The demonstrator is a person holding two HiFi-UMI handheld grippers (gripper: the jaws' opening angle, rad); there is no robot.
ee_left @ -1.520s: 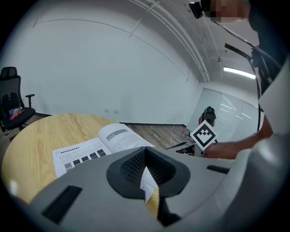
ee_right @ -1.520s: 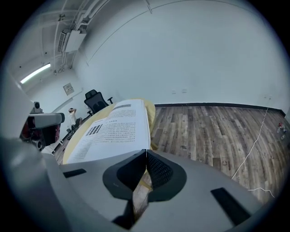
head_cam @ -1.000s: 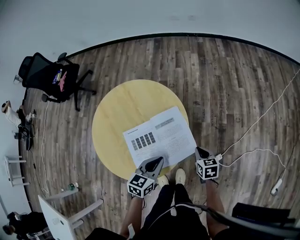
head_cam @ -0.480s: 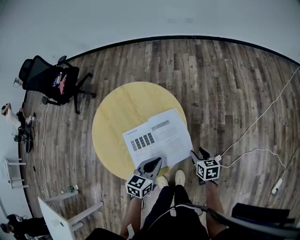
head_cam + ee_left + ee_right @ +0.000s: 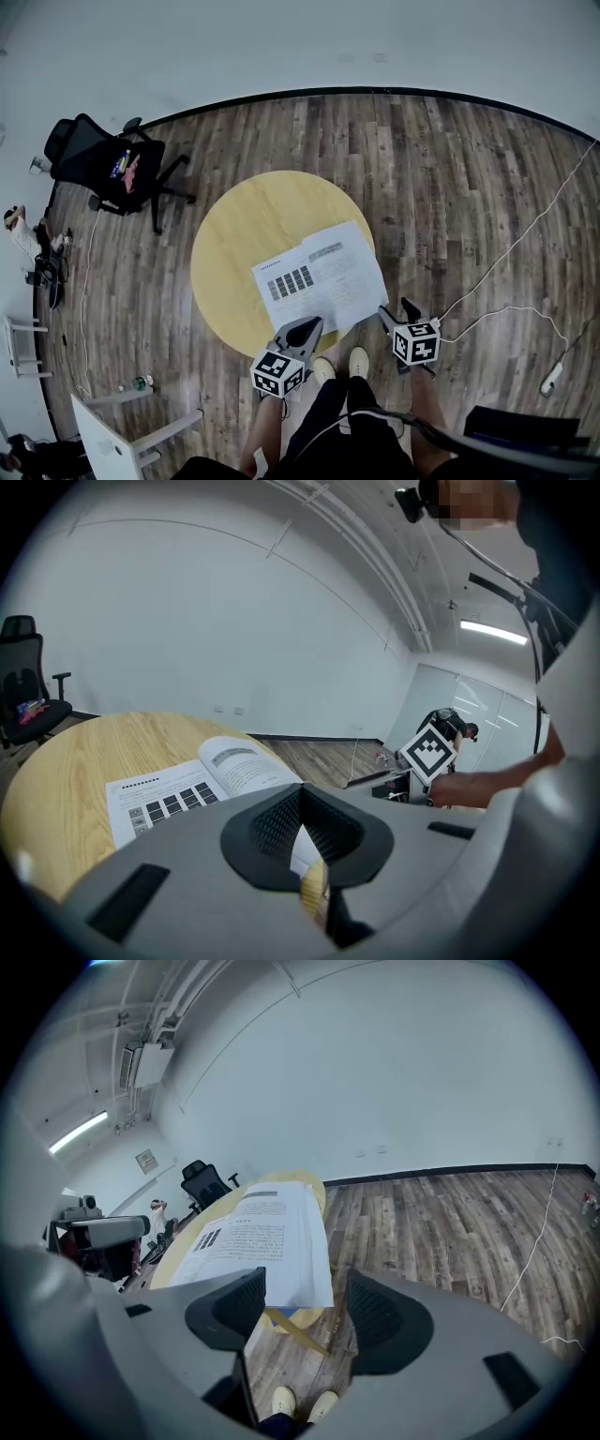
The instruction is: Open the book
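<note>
The book (image 5: 321, 278) lies open, pages up, on the near right part of the round table (image 5: 234, 234).

The right gripper view alone shows the book's near corner jutting past the table rim. The right gripper (image 5: 395, 310) is released: its jaws have just been opening and stand wide, nothing pressed between them.

The left gripper (image 5: 304, 329) is clenched, pads together at the book's near edge. Whether they nip a page I cannot tell.

Plank floor (image 5: 450, 187), white wall, an office chair (image 5: 105, 169) well apart, and a cable (image 5: 511, 248) trailing right. The page print is too small to read.
</note>
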